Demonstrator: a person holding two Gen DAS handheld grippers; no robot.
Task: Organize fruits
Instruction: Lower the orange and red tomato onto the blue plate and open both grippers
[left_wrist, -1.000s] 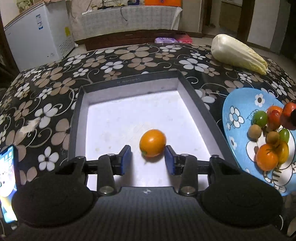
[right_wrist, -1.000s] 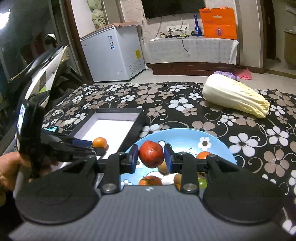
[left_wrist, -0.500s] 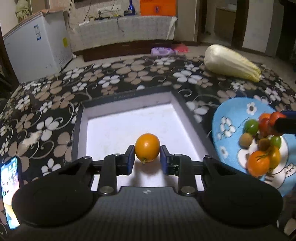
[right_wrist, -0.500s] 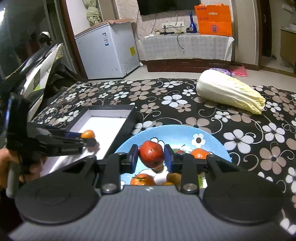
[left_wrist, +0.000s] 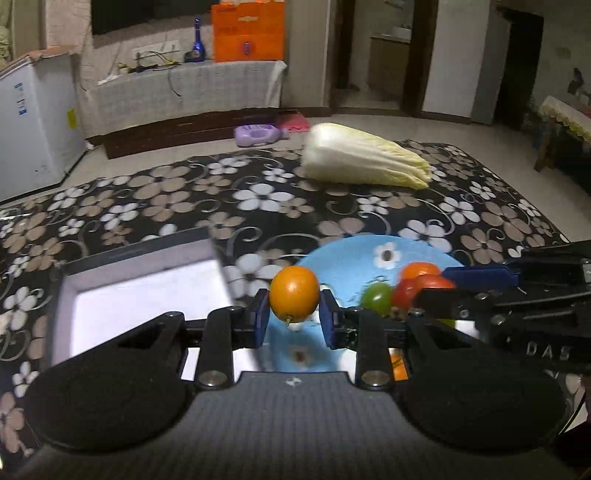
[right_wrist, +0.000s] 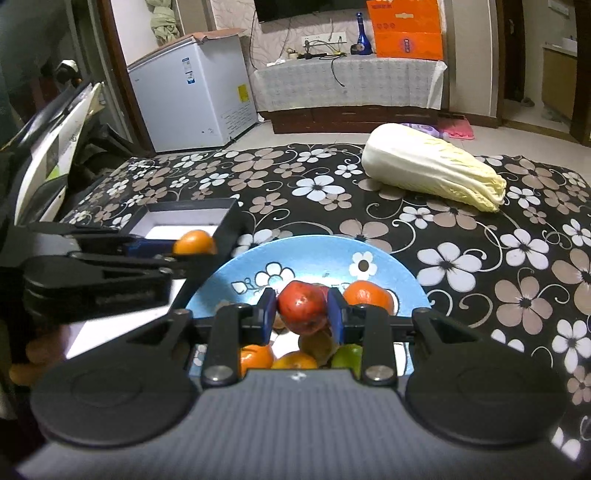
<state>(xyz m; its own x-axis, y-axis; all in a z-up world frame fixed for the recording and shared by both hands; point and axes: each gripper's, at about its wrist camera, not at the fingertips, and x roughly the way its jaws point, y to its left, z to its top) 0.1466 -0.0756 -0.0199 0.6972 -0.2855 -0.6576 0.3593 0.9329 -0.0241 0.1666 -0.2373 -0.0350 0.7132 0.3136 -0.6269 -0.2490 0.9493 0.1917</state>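
My left gripper (left_wrist: 294, 317) is shut on an orange tomato (left_wrist: 294, 294) and holds it in the air between the dark box (left_wrist: 140, 251) with a white floor and the blue flowered plate (left_wrist: 354, 254). My right gripper (right_wrist: 302, 314) is shut on a red tomato (right_wrist: 302, 307) just above the blue plate (right_wrist: 295, 254), which carries several orange, green and brown fruits. The left gripper and its orange tomato (right_wrist: 194, 242) show at the left of the right wrist view, in front of the box (right_wrist: 184, 214). The right gripper enters the left wrist view from the right.
A napa cabbage (right_wrist: 432, 171) lies on the far right of the flowered tablecloth (right_wrist: 480, 266). A white chest freezer (right_wrist: 192, 92) and a covered bench (right_wrist: 347, 81) stand beyond the table. A hand (right_wrist: 33, 354) holds the left gripper at lower left.
My left gripper closed on the orange tomato in the box, lifted it and swung right toward the plate. My right gripper kept its red tomato above the plate, dropping slightly.
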